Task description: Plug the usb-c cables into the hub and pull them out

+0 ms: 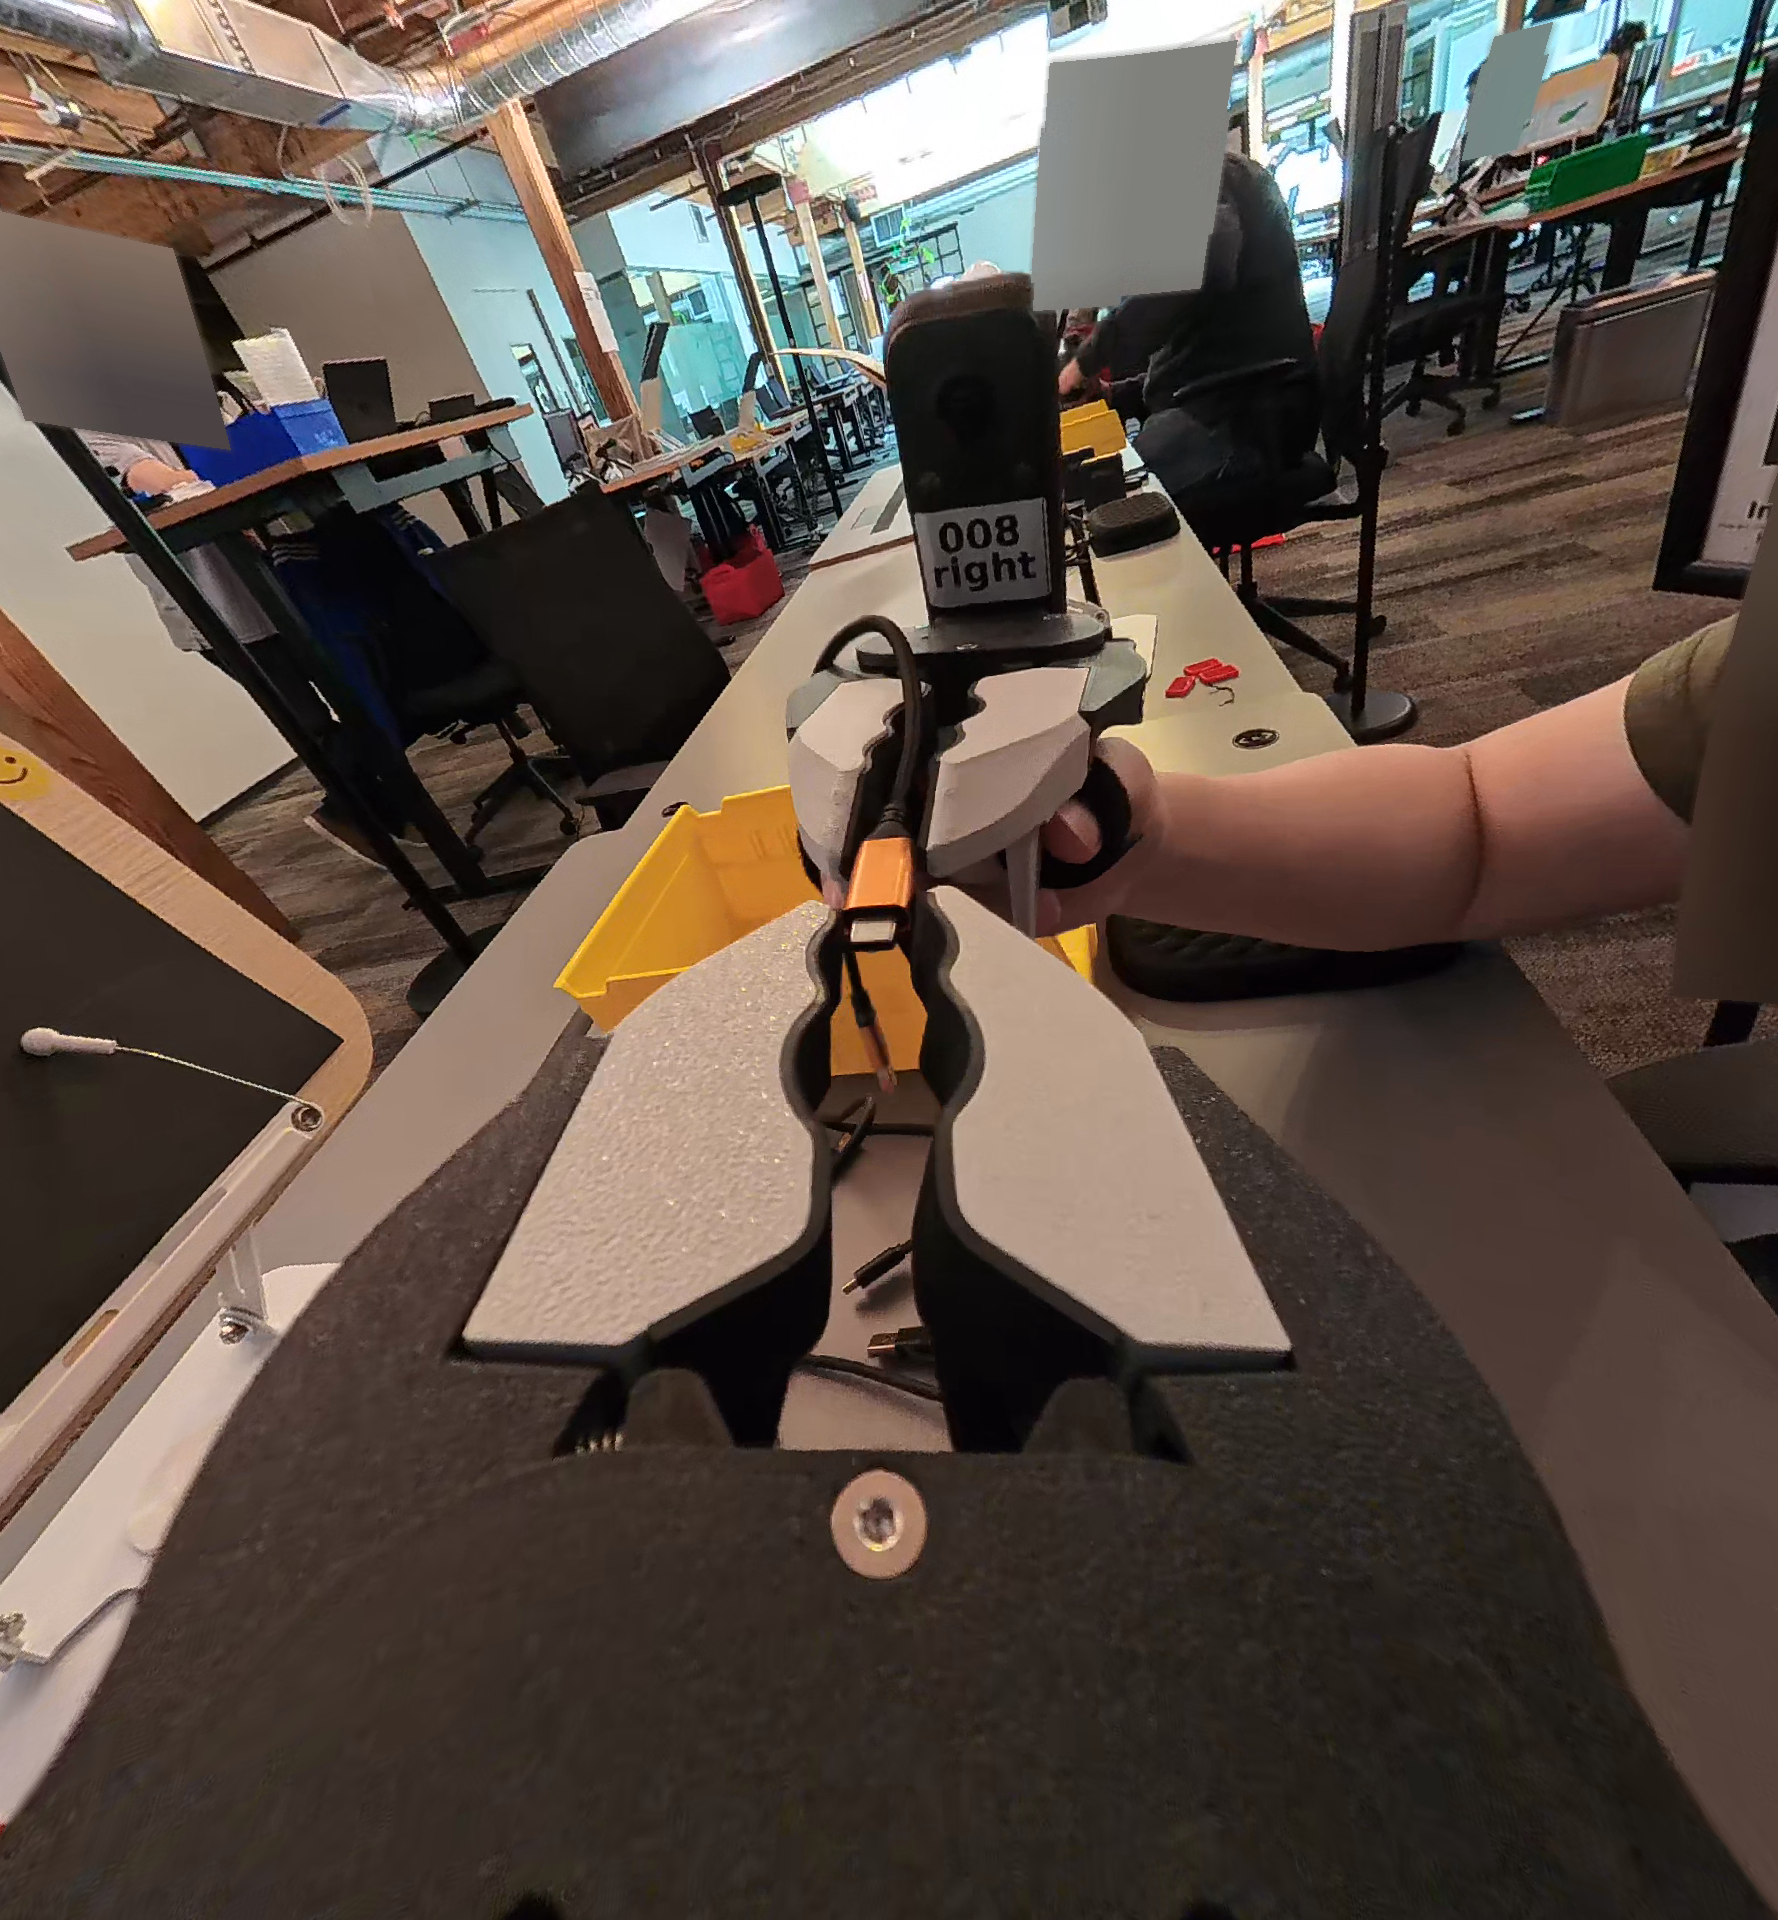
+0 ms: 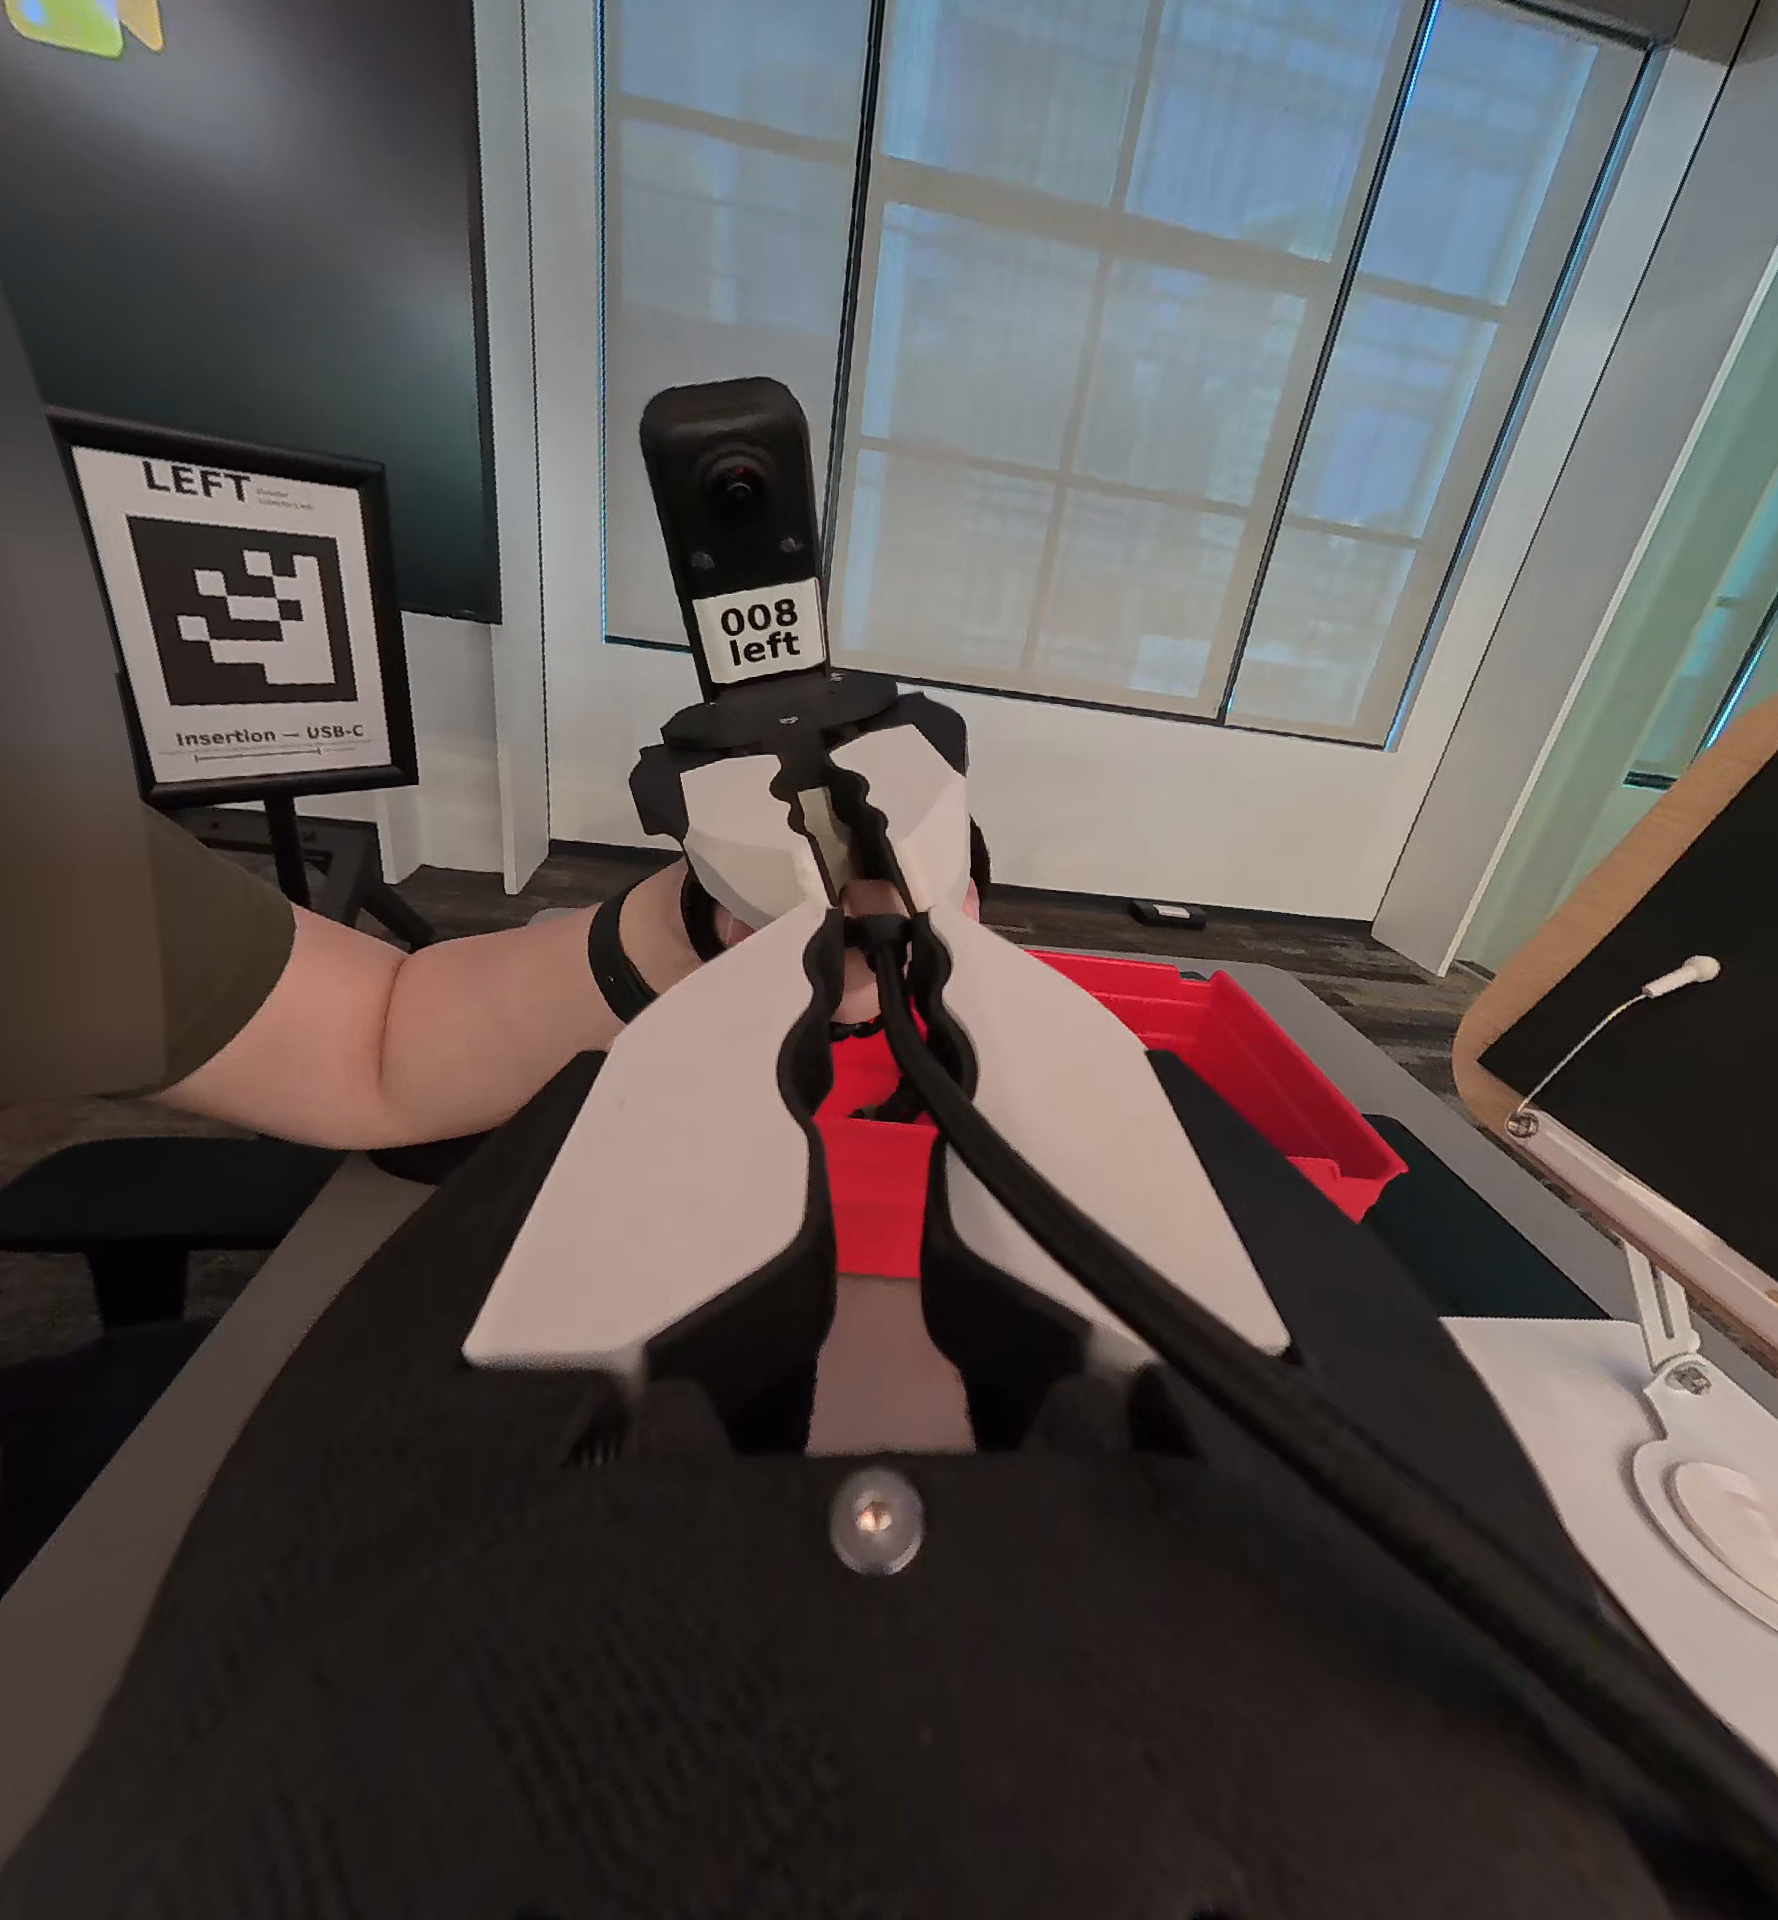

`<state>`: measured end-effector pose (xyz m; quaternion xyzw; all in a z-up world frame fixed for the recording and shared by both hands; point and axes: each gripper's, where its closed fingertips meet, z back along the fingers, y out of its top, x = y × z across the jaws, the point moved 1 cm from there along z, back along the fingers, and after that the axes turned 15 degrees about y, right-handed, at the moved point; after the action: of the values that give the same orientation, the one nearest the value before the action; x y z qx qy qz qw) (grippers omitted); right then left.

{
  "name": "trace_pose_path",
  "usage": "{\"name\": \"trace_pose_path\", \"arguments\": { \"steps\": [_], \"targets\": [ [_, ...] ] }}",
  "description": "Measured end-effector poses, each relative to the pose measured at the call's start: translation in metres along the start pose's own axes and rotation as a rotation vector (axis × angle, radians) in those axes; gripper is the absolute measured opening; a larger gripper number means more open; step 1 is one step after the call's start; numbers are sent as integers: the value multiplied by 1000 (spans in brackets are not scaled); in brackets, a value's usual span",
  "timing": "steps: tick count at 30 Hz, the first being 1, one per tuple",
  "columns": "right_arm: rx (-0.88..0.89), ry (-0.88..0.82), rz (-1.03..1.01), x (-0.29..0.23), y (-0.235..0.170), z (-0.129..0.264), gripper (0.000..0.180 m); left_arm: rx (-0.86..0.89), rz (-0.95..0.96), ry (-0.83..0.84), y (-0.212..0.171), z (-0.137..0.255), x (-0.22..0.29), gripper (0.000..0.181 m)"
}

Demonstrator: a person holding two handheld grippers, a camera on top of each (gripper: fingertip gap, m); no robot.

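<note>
In the left wrist view my left gripper (image 1: pixel 869 935) is shut on a small silver piece (image 1: pixel 874 928), which I take for the hub. The right gripper (image 1: pixel 890 821) faces it, shut on a black usb-c cable (image 1: pixel 900 717) just behind its orange plug (image 1: pixel 880 878). The plug's end meets the silver piece; I cannot tell how deep it sits. A thin cable with an orange tip (image 1: pixel 877 1060) hangs below. In the right wrist view my right gripper (image 2: pixel 874 925) pinches the black cable (image 2: pixel 1072 1195), which trails back to the lower right. The left gripper (image 2: pixel 854 883) is tip to tip with it.
A yellow bin (image 1: pixel 677 935) lies under the grippers on one side and a red bin (image 2: pixel 1228 1060) on the other. Loose cable ends (image 1: pixel 880 1262) lie on the grey table (image 1: pixel 1332 1091). A wood-rimmed black board (image 1: pixel 85 1039) stands close by. A person's arm (image 1: pixel 1384 831) holds the right gripper.
</note>
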<state>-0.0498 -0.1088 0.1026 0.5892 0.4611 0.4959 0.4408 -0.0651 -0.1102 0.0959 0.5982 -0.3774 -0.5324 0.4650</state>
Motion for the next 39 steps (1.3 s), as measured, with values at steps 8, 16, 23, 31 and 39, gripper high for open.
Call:
{"name": "trace_pose_path", "arguments": {
  "steps": [8, 16, 23, 31, 39],
  "targets": [
    [6, -109, 156, 4, 39, 33, 13, -194, -9, 33, -20, 9, -10, 29],
    [54, -202, 294, -7, 100, 87, 13, -658, -234, 20, -107, 6, 25, 26],
    [36, -154, 325, -22, 111, 95, 13, -1016, -418, -125, -169, 20, 13, 25],
    [6, -113, 394, -38, 118, 103, 13, -1164, -443, -479, -204, 7, 8, 27],
    [-6, -109, 385, -37, 118, 113, 13, -1283, -344, -683, -237, 10, -1, 23]
  ]
}}
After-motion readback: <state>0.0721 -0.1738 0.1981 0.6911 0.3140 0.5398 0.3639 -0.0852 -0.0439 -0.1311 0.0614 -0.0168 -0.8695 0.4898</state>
